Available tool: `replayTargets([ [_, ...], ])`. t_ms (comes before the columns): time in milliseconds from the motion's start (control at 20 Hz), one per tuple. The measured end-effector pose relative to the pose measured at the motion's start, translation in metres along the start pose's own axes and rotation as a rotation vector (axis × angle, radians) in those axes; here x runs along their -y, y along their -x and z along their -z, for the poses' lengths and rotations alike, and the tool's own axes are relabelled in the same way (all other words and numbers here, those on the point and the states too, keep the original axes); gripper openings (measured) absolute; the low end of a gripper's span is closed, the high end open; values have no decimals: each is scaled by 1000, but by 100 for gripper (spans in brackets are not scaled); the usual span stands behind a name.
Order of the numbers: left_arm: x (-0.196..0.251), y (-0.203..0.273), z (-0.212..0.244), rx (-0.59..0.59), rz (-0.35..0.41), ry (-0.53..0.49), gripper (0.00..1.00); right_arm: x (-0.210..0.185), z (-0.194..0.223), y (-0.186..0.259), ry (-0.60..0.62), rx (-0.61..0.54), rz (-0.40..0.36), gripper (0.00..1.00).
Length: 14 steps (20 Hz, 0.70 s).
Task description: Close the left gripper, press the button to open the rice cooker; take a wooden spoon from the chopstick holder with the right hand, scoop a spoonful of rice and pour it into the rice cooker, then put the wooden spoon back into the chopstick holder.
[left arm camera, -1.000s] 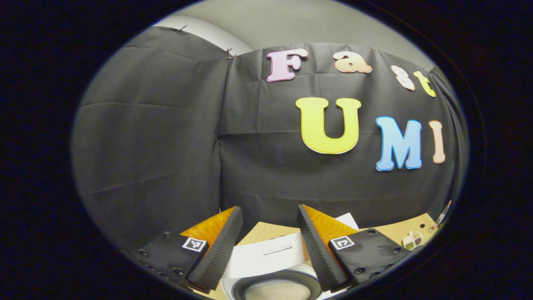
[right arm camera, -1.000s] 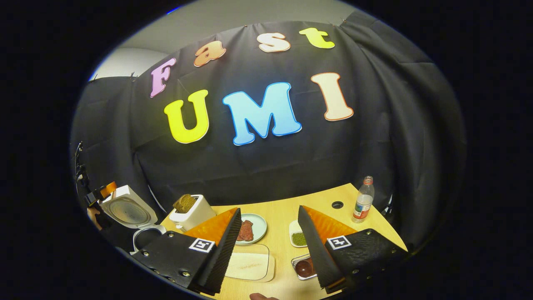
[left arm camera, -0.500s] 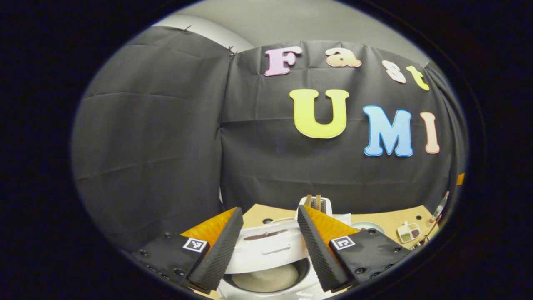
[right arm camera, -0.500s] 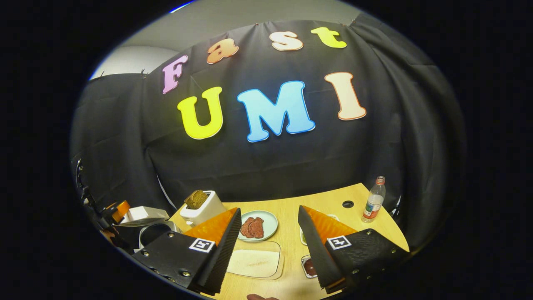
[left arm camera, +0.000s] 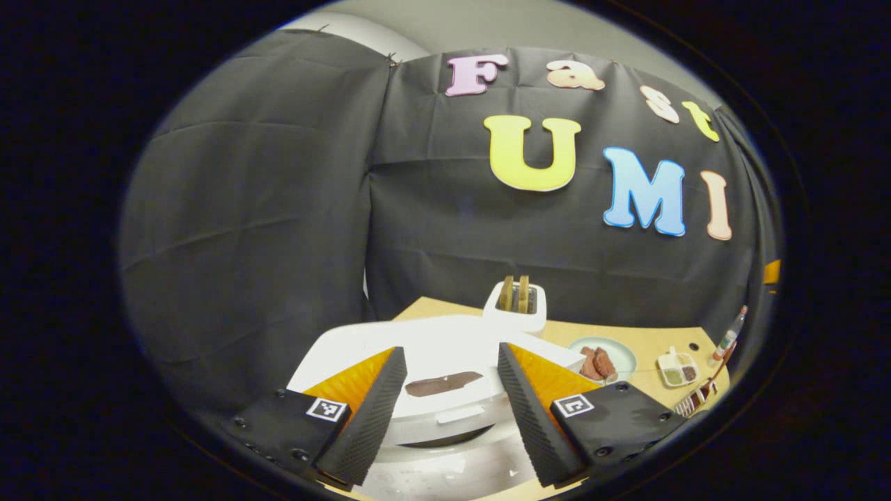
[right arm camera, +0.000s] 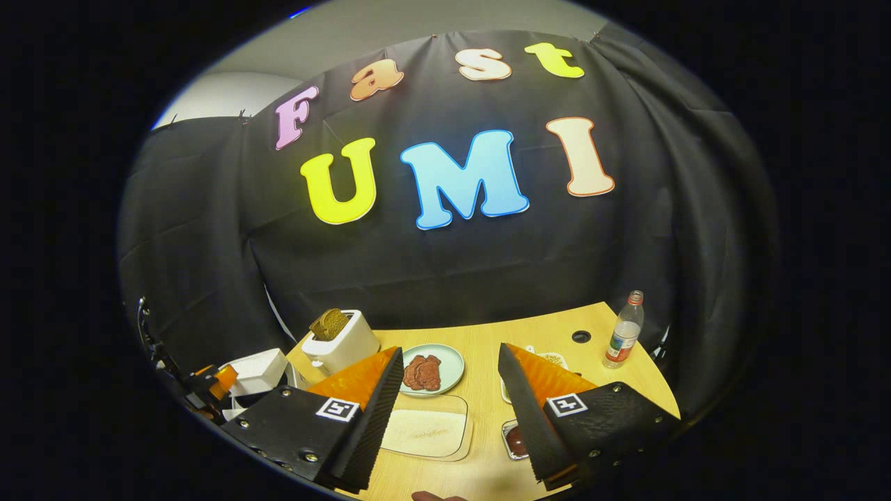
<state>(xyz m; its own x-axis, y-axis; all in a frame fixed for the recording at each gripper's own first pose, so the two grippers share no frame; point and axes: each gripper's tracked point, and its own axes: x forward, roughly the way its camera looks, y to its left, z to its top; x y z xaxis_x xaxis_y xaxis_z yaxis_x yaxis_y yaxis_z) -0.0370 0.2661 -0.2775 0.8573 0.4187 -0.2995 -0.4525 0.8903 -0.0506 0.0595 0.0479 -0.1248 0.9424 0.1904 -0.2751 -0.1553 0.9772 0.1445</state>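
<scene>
The left gripper (left arm camera: 445, 410) has its fingers spread wide with nothing between them, held just above the white rice cooker (left arm camera: 445, 362), whose lid sits low and nearly flat ahead of the tips. Past the cooker stands a white toaster (left arm camera: 516, 306) with two slices in it. To the right of that are a plate (left arm camera: 603, 358) of reddish meat and a small divided dish (left arm camera: 679, 369), all on the pale wooden table (left arm camera: 647, 341).

The right gripper (right arm camera: 445, 410) is also wide open and empty, hovering over the table (right arm camera: 480, 348). Just ahead of its fingers lies a pale board (right arm camera: 426, 431), with the plate (right arm camera: 431, 369) of meat beyond. A small tray (right arm camera: 514, 440) lies by the right finger. The toaster (right arm camera: 340, 339) stands ahead to the left, the cooker (right arm camera: 257, 372) far left, with the other gripper next to it, and a bottle (right arm camera: 623, 337) ahead to the right near a round hole (right arm camera: 580, 337) in the tabletop. Black cloth closes off the back and sides, with a grey wall above it.
</scene>
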Motion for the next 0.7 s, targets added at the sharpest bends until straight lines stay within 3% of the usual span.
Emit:
replayTargets([
  [200,4,-3,33,-64,-19,-52,88,2,-2,3,-3,4,11,83],
  [300,5,-5,30,-58,-23,-51,97,4,-1,7,0,8,22,83],
  [400,4,-5,27,-53,-20,-50,88,6,1,9,-1,5,33,83],
  [700,2,-10,41,-120,-38,-33,94,6,5,22,-24,9,57,83],
])
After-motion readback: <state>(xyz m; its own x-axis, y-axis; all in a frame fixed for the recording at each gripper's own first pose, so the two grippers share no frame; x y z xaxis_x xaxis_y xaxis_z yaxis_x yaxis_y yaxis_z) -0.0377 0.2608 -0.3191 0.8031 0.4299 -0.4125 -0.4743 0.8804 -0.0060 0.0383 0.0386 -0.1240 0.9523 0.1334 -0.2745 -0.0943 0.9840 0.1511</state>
